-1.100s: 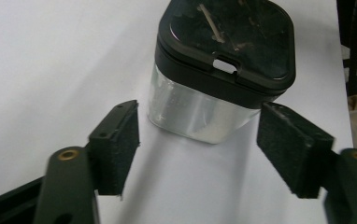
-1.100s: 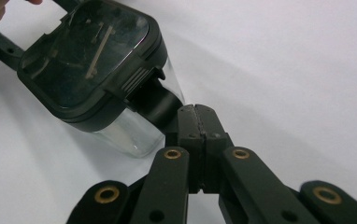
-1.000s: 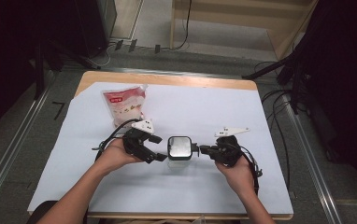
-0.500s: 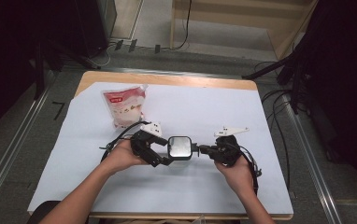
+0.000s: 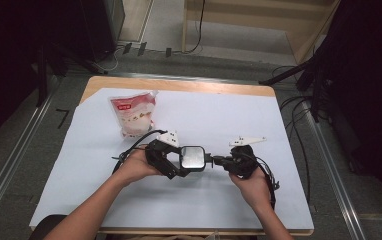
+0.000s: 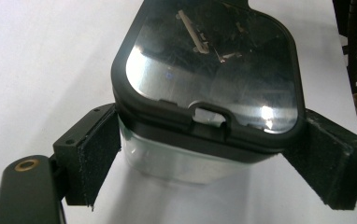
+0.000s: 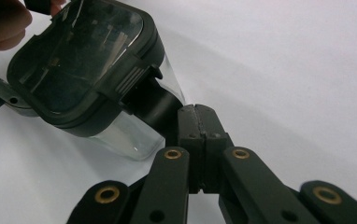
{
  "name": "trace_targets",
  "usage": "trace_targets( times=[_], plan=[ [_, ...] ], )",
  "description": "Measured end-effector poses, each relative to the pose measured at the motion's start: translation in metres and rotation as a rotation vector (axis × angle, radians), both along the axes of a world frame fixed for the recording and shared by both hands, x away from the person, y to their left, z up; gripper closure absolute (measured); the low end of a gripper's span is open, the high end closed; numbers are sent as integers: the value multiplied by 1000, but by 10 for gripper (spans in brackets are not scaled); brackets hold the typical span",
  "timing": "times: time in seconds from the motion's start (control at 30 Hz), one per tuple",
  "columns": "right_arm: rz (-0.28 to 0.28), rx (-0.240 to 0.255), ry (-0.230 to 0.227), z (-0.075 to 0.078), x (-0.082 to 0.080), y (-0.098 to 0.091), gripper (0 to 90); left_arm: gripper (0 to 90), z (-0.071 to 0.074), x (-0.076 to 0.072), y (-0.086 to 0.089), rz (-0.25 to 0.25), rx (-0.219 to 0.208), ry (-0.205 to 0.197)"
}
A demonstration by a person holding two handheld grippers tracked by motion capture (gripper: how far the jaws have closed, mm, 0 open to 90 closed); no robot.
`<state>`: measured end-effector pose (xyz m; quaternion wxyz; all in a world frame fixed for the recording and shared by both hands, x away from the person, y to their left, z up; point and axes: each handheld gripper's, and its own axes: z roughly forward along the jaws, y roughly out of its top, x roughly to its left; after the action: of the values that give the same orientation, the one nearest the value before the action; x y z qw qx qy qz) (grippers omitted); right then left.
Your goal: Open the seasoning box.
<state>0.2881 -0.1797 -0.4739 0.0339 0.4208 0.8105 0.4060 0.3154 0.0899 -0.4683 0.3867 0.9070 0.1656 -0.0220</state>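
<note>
One lidded container [image 5: 191,157], one snack pouch [image 5: 134,114], two grippers

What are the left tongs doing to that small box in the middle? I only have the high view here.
Observer: The left tongs straddle the clear square plastic container with a black-framed lid. Their jaws have just been opening, with the container between them.
Operator: Do the pads grip it?
Observer: The black pads sit at the lid's rim on either side. I cannot tell whether they press on it.
Operator: And the right tongs?
Observer: The right tongs are shut, with their tips against a black tab on the lid's edge.
</note>
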Motion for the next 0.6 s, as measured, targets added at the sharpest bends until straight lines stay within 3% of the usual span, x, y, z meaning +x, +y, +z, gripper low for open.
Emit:
trace_targets(
  times=[0.1, 0.6],
  plan=[
    [-2, -5, 7, -1, 0, 0, 900, 148, 2, -2, -2, -5, 8, -34],
    [-4, -1, 11, -1, 0, 0, 900, 151, 9, -4, -4, 4, 15, -52]
  ],
)
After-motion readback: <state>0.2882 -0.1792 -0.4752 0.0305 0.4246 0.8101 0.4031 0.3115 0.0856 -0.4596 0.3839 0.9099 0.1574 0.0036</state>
